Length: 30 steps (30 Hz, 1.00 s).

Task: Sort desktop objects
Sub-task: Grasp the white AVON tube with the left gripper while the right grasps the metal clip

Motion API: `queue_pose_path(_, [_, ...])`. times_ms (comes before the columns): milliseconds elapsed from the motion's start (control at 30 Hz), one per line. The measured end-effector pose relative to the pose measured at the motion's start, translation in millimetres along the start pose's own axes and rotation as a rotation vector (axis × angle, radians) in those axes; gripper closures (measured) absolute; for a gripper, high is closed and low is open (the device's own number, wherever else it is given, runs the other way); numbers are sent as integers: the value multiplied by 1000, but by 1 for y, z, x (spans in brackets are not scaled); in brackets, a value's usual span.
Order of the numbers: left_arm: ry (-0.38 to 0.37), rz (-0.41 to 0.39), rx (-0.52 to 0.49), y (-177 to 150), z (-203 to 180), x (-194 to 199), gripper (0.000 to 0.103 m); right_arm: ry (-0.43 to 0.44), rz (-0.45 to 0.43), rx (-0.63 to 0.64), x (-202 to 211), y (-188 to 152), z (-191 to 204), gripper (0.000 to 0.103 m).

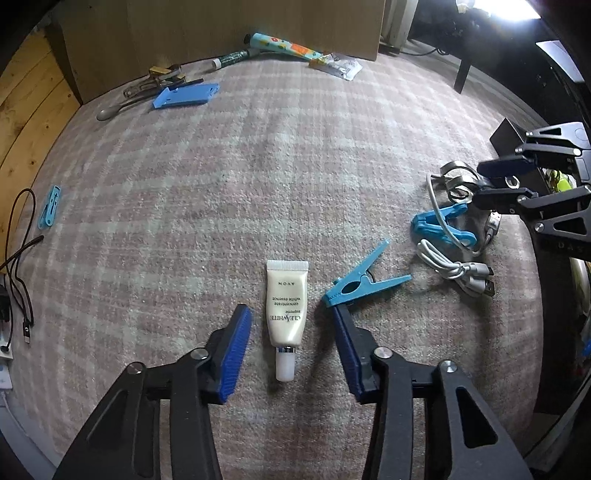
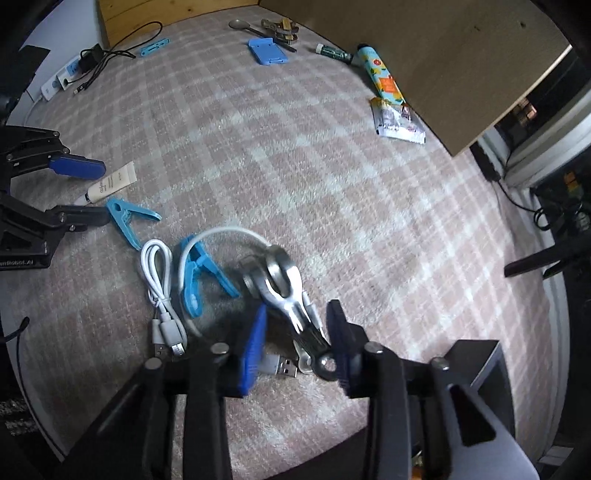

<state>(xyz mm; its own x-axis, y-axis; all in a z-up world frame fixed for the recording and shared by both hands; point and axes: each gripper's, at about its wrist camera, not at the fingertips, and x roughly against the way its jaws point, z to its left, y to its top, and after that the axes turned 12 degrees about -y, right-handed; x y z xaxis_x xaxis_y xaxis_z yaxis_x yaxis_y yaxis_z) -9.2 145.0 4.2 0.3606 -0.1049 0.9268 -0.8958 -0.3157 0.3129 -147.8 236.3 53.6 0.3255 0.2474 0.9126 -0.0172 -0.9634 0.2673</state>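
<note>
Blue pads on your left gripper are sitting either side of the cream tube, gaps visible on both sides, so you're not pinching it; jaws are apart. Tube is lying flat on the checked rug, white cap pointing back at you. Your right-hand pad tip is touching or just beside the nose of a blue clothespin; can't tell which.

Your right gripper is straddling the metal tool, which is lying tilted across a white USB cable. The tool's lower end is sitting against the dark right pad; the blue left pad looks clear of it, though the frame is blurred there, so you're not clamping it as far as I can see. A second blue clothespin is lying just left of the tool, with the cable looping over it.

Further out, along the far edge by the cardboard panel: a blue plastic plate, a spoon, a green marker, a printed tube and a foil packet. Another small blue clip is sitting at the rug's left edge, near black cables.
</note>
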Motion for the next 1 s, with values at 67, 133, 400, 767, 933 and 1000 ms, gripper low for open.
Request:
queue_pose_path(67, [-2,-6,0,7,7,-1,77,14,0,-16,2,-1,0,77])
queue_pose_path(133, [-12,-10,5,11,21,1,82,38,0,-38,4,-3,-1,82])
queue_pose_path(400, [-20,-32,-59,13,38,7,78,85,2,-111,14,-16,-9,88])
queue_pose_path(767, [53,40,-107,22,39,-8,59,79,-5,-162,30,-25,-5,91])
queue_pose_path(933, [7,26,-84,24,44,-11,82,81,-4,-209,35,-31,-9,91])
queue_pose_path(1000, [-19,14,-56,24,49,-11,83,78,-21,-236,41,-35,-12,91])
